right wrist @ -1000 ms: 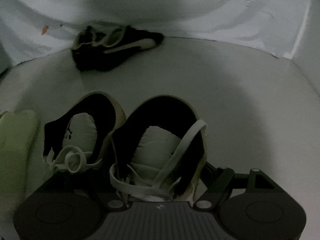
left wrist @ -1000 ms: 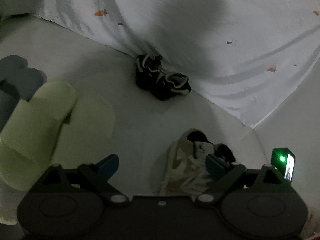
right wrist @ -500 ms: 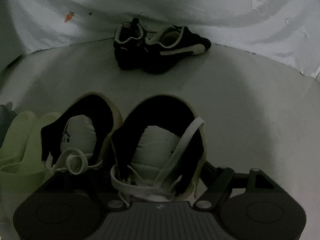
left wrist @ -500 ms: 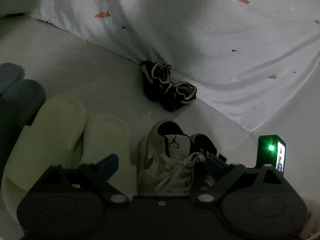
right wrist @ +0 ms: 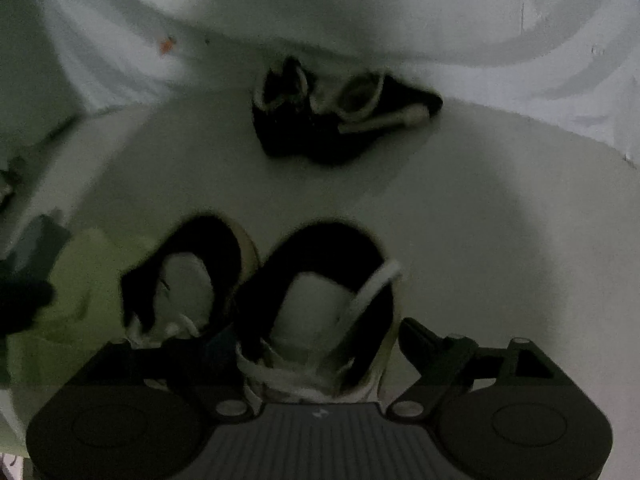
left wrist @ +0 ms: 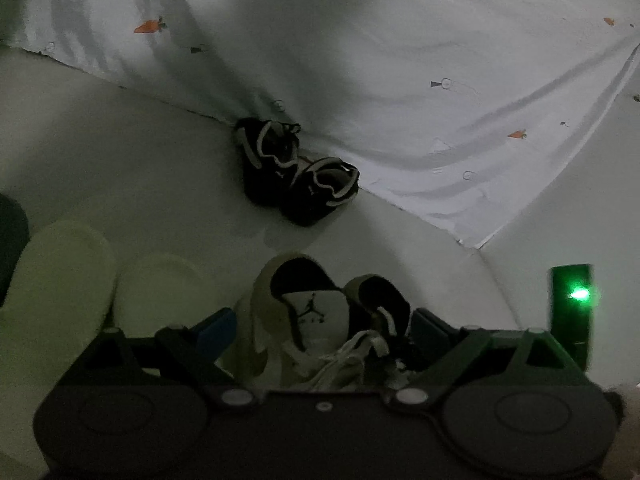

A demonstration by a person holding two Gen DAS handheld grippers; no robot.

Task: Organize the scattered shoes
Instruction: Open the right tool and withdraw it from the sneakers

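Observation:
A pair of cream sneakers stands side by side on the pale floor. In the right wrist view my right gripper (right wrist: pixel 320 340) straddles the right sneaker (right wrist: pixel 320 304), its fingers pressed to the shoe's sides; the left sneaker (right wrist: pixel 188 280) sits just beside it. In the left wrist view my left gripper (left wrist: pixel 322 328) is open, its blue-padded fingers (left wrist: pixel 216 328) spread wide of both cream sneakers (left wrist: pixel 304 320) without touching them. A pair of black shoes with pale trim (left wrist: pixel 296 172) (right wrist: pixel 340 120) lies farther off against a hanging sheet.
Two pale green slippers (left wrist: pixel 60 288) (right wrist: pixel 80 280) lie right next to the sneakers on the left, with a dark slipper (left wrist: pixel 12 232) beyond them. A white carrot-print sheet (left wrist: pixel 400 60) hangs down at the back. A green-lit device (left wrist: pixel 572 308) stands at right.
The cream sneakers have moved left, ending up against the green slippers. Both views have shifted, and the black shoes sit differently in each frame. The jaws' spread looks unchanged.

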